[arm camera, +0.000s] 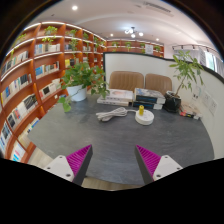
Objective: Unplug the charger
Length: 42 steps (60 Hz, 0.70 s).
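The gripper (114,160) hangs wide open, holding nothing. The charger cable (111,113) lies on the grey table (60,130), well beyond the fingers — better to approach slowly and grasp the plug body, not the cord.

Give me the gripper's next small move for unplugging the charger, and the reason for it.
Probably ease forward across the table toward the white cable. The gripper is open with nothing between its fingers, and the cable lies well beyond them near the white boxes. The plug itself cannot be made out from here.
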Each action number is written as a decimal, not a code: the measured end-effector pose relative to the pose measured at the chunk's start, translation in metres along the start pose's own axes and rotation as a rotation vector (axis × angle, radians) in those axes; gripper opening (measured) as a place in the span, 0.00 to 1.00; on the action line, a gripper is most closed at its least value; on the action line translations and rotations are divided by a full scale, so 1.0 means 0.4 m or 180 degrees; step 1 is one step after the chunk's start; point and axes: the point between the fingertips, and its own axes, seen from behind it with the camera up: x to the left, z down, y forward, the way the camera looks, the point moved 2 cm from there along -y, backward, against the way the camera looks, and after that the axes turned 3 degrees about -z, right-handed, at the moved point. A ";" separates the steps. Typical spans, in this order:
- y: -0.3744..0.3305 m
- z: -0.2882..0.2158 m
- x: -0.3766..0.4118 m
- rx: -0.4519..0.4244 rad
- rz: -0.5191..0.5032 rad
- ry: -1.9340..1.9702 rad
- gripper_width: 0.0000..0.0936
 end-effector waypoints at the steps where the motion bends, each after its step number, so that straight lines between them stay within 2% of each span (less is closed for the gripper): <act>1: 0.019 0.007 -0.023 0.0012 0.0029 0.0003 0.91; 15: 0.250 -0.016 -0.291 0.0153 0.0317 0.0150 0.91; 26: 0.453 -0.132 -0.401 0.0068 0.0324 0.0091 0.76; 33: 0.565 -0.201 -0.408 -0.0017 0.0182 0.0112 0.68; 38: 0.622 -0.224 -0.409 -0.0035 0.0124 0.0127 0.56; 39: 0.630 -0.223 -0.411 -0.0015 0.0127 0.0149 0.46; 41: 0.642 -0.225 -0.416 -0.0002 0.0137 0.0213 0.37; 42: 0.647 -0.229 -0.423 -0.0020 0.0159 0.0237 0.24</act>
